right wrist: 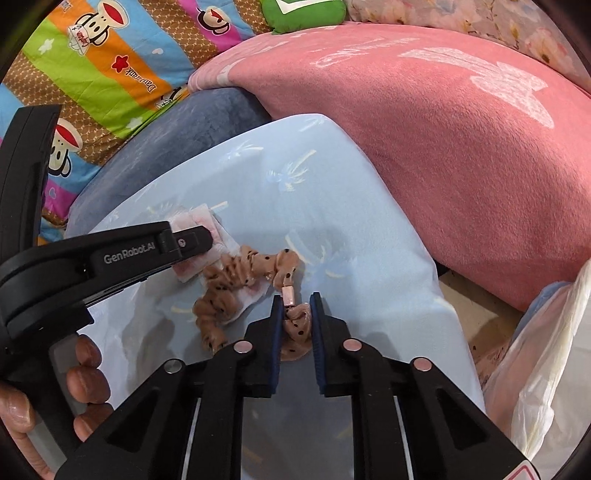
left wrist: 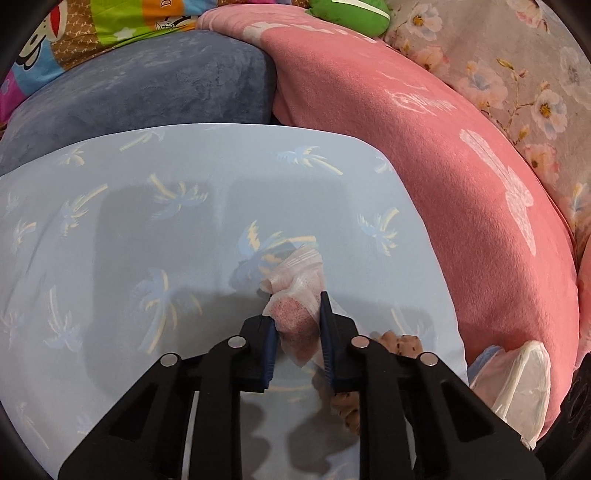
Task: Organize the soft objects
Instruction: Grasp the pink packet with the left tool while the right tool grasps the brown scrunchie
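A thin pink-and-white cloth (left wrist: 295, 321) lies crumpled on a light blue pillow with a palm print (left wrist: 184, 229). My left gripper (left wrist: 297, 314) is shut on this cloth; in the right wrist view the same gripper (right wrist: 199, 238) presses on the pink-and-white cloth (right wrist: 207, 254). A brown scrunchy band with black dots (right wrist: 240, 280) lies partly over the cloth. My right gripper (right wrist: 297, 306) is shut on one end of the band, beside a small pink metal clasp (right wrist: 288, 295). The light blue pillow (right wrist: 369, 236) carries both items.
A pink fleece blanket (right wrist: 443, 147) is folded to the right, a dark blue cushion (left wrist: 147, 81) behind the pillow, a cartoon-print quilt (right wrist: 92, 66) at back left, a green plush (right wrist: 303, 14) at the top. A white plastic bag (right wrist: 535, 369) sits at lower right. A hand (right wrist: 88, 373) holds the left gripper.
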Tool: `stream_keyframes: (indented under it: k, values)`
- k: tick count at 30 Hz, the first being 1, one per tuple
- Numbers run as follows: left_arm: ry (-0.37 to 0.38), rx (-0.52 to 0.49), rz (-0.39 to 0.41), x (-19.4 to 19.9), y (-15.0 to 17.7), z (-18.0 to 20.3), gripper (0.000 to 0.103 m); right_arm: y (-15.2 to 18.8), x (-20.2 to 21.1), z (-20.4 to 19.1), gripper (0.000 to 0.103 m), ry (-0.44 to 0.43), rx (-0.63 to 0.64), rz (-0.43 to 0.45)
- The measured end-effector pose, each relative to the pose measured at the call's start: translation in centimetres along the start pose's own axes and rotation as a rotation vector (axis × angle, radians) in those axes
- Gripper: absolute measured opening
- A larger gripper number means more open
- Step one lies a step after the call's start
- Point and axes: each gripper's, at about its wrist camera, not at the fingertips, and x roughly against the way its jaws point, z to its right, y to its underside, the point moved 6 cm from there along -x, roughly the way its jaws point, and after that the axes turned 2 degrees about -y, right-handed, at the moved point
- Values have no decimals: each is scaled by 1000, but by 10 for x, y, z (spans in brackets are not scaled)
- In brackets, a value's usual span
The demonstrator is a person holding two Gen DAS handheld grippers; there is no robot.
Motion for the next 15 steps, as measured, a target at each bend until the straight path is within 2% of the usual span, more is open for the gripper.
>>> stream_keyframes:
  k: [15]
  values:
    - [-3,48,3,53,55,-8,15,61,60,-4,9,-54,-4,-13]
